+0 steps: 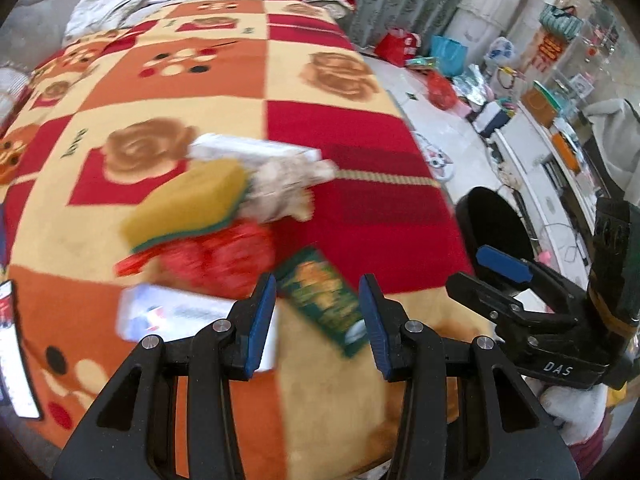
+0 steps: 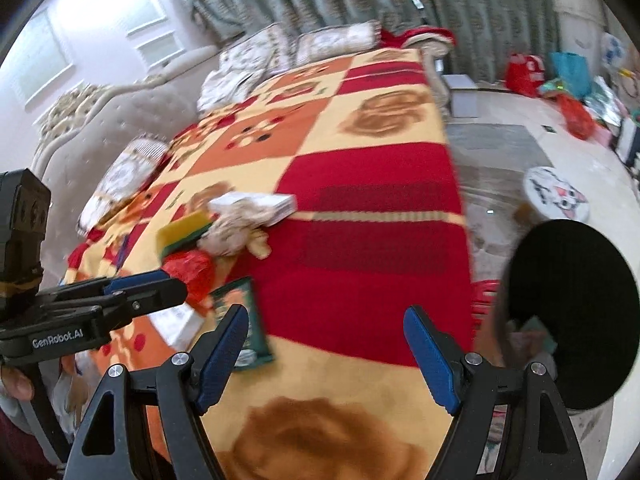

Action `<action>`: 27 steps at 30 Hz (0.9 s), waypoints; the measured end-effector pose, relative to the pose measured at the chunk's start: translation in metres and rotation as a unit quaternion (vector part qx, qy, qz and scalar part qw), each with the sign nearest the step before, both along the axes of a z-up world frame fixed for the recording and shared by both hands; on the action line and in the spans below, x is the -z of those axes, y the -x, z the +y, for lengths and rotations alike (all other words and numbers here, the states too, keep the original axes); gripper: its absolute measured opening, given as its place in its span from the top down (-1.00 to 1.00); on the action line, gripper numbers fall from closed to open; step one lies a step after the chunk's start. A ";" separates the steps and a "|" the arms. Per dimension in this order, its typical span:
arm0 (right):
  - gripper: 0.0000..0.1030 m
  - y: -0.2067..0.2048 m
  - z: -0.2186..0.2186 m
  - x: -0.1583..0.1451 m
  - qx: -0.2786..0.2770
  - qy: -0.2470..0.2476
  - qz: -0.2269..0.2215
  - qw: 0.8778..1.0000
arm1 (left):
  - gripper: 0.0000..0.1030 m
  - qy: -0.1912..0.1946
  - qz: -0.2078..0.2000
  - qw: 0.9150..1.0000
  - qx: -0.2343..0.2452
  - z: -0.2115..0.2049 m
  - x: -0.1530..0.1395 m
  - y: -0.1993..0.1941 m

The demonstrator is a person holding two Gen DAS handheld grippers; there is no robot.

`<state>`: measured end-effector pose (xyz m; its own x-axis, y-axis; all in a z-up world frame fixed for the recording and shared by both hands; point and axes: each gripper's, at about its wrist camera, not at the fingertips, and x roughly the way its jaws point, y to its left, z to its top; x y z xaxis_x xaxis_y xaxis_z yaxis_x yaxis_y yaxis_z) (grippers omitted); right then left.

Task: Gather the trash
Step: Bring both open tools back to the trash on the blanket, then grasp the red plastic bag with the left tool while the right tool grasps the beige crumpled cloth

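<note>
Bed: blanket (image 2: 372,200) fills it; right edge drops to bare floor (image 2: 500,148).
Bin: black bin (image 2: 576,312) beside that edge.
Trash: sponge (image 1: 188,204), red wrapper (image 1: 228,260), green packet (image 1: 324,296) clustered mid-blanket.
Left gripper (image 1: 318,324): parted, empty.
Right gripper (image 2: 326,356): wide apart, empty.

Motion blur smears the green packet (image 1: 324,300); its print is unreadable. White box (image 1: 18,352) cut off at frame edge.

- Both views bright, soft daylight, no hard shadows.
- Wall and window (image 2: 60,40) blown out at upper left of right wrist view.
- Motion blur smears the trash pile (image 1: 224,216) and blanket (image 1: 360,184); tool fingers (image 1: 260,320) stay sharp.
- Heavy fisheye bending, black vignette in corners.
</note>
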<state>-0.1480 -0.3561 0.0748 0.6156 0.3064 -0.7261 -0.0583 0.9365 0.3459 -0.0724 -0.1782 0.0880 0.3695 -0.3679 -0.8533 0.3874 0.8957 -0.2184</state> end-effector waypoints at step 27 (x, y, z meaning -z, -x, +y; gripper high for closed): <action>0.24 -0.133 0.086 0.031 -0.064 -0.056 0.017 0.996 | -0.14 0.043 0.032 0.997 -0.063 0.066 0.030 -0.041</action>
